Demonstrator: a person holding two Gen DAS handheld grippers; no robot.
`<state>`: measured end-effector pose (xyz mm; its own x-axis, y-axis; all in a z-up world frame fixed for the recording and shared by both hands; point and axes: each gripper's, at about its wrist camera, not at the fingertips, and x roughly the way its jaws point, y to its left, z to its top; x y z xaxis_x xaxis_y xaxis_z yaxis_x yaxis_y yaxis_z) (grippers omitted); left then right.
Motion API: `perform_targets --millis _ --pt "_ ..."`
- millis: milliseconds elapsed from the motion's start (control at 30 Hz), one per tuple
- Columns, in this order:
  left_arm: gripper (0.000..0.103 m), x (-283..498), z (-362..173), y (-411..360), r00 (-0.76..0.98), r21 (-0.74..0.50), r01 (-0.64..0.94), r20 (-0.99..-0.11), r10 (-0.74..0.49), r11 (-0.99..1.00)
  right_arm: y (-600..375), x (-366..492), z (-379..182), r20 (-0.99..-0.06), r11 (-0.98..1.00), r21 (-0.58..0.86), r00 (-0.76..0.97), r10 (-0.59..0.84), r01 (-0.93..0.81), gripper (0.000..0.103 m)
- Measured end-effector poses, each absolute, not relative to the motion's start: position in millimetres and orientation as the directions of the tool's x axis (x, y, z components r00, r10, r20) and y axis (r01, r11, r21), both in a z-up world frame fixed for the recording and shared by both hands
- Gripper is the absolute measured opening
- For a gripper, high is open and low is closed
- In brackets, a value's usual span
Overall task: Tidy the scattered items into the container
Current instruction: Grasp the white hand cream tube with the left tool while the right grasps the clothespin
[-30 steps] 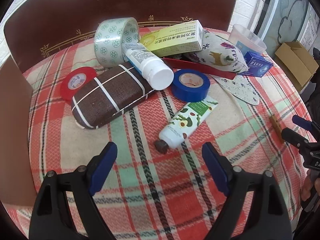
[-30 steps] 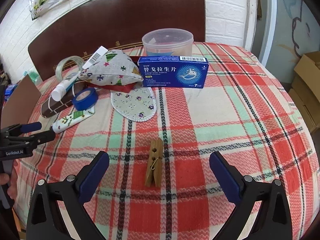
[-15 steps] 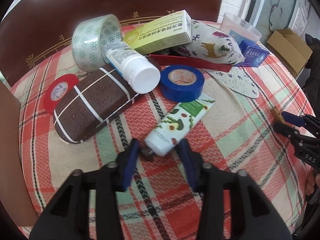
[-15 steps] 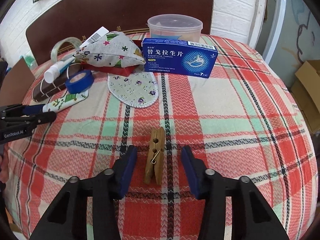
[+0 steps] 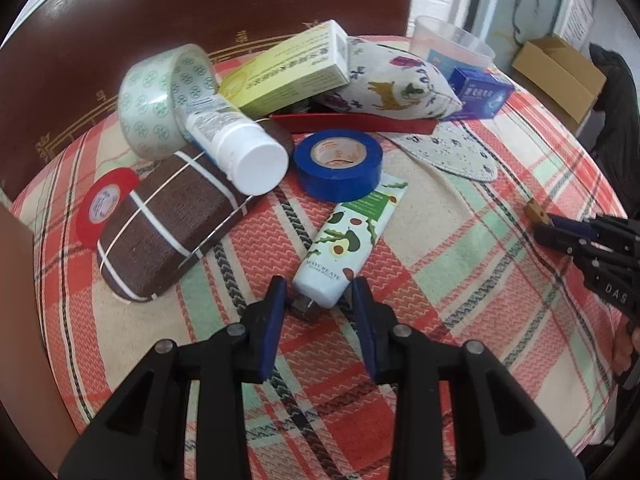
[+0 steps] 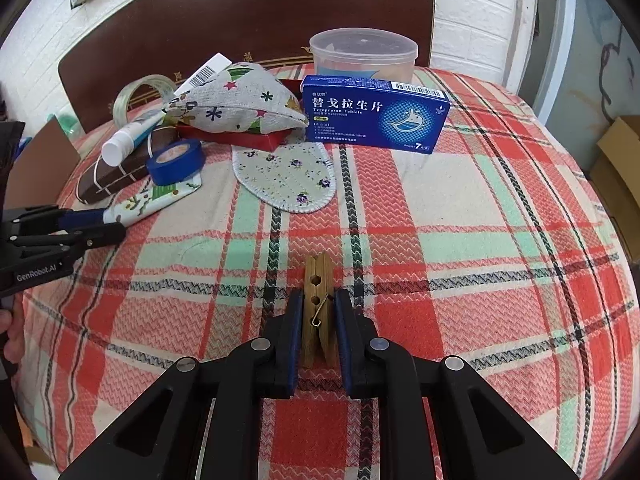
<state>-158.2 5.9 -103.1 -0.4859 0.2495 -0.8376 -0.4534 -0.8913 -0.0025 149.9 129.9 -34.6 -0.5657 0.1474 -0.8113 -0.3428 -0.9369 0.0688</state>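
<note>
Two grips forming: right gripper clamped on the clothespin, lengthwise between its fingers; left gripper nearly together, straddling the hand-cream tube, cap end nearest.

Your right gripper has its pads pressed against both sides of the wooden peg, which lies on the plaid cloth. At the far left, your left gripper sits at the tube, below the blue tape.

A home: plaid tablecloth, wooden chair, white brick wall.
</note>
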Motion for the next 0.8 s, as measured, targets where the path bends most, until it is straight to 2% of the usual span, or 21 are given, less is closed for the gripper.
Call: perform_targets --millis 100,267,367,533,800 --pt "0.039 -170 -106 4 -0.493 -0.006 -0.466 -0.828 0.266 -0.885 130 151 -35 -0.808 -0.936 0.076 -0.571 0.143 -0.342 0.017" --pt "0.039 -181 -108 7 -0.468 -0.041 -0.485 -0.831 0.299 -0.873 130 151 -34 -0.807 -0.936 0.077 -0.573 0.143 -0.342 0.017" --pt "0.037 -180 -108 10 -0.467 -0.032 -0.501 -0.831 0.301 -0.865 129 152 -34 -0.805 -0.936 0.082 -0.576 0.140 -0.343 0.017" --pt "0.028 -175 -104 15 -0.445 -0.073 -0.525 -0.825 0.347 -0.848 130 154 -32 -0.800 -0.933 0.110 -0.588 0.121 -0.342 0.016" --pt "0.025 -158 -85 25 -0.451 -0.105 -0.549 -0.798 0.399 -0.830 129 161 -21 -0.782 -0.929 0.142 -0.614 0.106 -0.341 0.016"
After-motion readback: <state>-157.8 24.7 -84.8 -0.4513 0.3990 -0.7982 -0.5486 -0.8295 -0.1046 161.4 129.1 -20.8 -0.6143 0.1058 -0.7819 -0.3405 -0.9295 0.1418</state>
